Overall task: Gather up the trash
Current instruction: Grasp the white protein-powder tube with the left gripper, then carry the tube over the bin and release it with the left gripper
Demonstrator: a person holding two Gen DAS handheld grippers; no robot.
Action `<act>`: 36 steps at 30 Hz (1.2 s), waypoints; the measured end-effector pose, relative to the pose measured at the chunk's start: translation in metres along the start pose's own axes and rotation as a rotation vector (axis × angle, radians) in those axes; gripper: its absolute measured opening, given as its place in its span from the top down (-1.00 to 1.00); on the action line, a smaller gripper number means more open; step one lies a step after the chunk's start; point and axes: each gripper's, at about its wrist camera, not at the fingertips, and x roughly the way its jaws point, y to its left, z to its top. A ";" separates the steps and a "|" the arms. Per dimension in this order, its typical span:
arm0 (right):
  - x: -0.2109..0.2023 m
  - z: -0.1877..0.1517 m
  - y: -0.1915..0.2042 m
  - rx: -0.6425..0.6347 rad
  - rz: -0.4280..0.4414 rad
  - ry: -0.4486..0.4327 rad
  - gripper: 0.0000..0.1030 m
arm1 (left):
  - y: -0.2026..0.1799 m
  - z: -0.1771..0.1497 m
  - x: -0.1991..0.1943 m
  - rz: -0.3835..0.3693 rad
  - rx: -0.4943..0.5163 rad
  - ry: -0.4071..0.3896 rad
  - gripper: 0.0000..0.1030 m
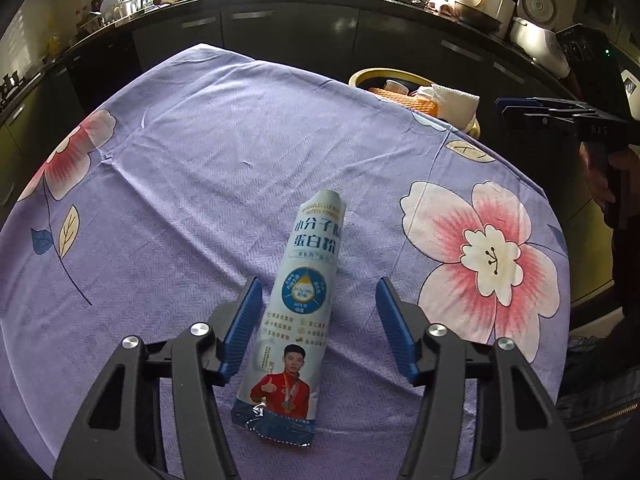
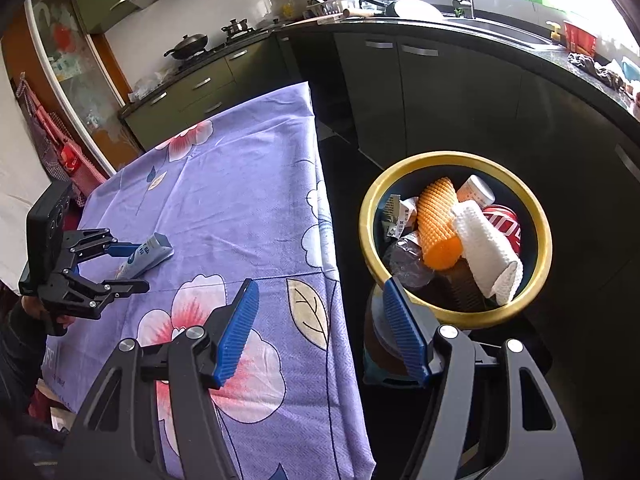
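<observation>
One rolled-up powder packet (image 1: 298, 312) lying on purple floral tablecloth (image 1: 192, 160), between pads of left gripper (image 1: 318, 328), left pad touching, right pad clear; right gripper (image 2: 320, 330) wide, empty, near gold-rimmed bin (image 2: 546, 240) of trash

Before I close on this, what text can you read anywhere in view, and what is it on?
"小分子" and "蛋白粉": large blue characters on the rolled packet lying on the tablecloth.
"PROTEIN POWDER", partly cut off: near the packet's top end.
Packet's small print: too small.
Red can in the bin: white letters, unreadable.
</observation>
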 end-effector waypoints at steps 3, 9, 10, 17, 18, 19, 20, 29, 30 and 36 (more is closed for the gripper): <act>-0.001 0.001 0.000 -0.001 0.001 0.001 -0.25 | -0.002 -0.002 -0.001 0.022 -0.006 -0.003 -0.01; -0.002 0.003 0.005 -0.011 0.004 -0.007 -0.25 | -0.008 -0.006 -0.004 0.052 -0.017 -0.003 0.15; -0.002 0.003 0.005 -0.013 0.005 -0.008 -0.25 | -0.009 -0.006 -0.005 0.057 -0.018 -0.002 0.21; -0.008 0.000 0.004 -0.014 0.010 -0.022 -0.25 | -0.012 -0.007 -0.007 0.072 -0.054 0.010 0.46; -0.009 0.000 0.002 -0.013 0.010 -0.024 -0.25 | -0.013 -0.006 -0.007 0.072 -0.055 0.011 0.46; -0.011 -0.001 0.000 -0.011 0.008 -0.028 -0.25 | -0.016 -0.004 -0.007 0.077 -0.050 0.011 0.47; -0.012 -0.001 -0.002 -0.009 0.006 -0.032 -0.25 | -0.018 -0.002 -0.008 0.079 -0.044 0.009 0.47; -0.044 -0.007 -0.048 0.071 -0.084 -0.110 -0.25 | -0.068 0.084 -0.007 -0.033 0.082 -0.044 0.47; -0.047 -0.009 -0.053 0.083 -0.092 -0.116 -0.25 | -0.075 0.096 -0.004 -0.051 0.098 -0.050 0.47; -0.059 -0.022 -0.093 0.170 -0.130 -0.132 -0.25 | -0.120 0.184 0.045 -0.149 0.172 -0.046 0.47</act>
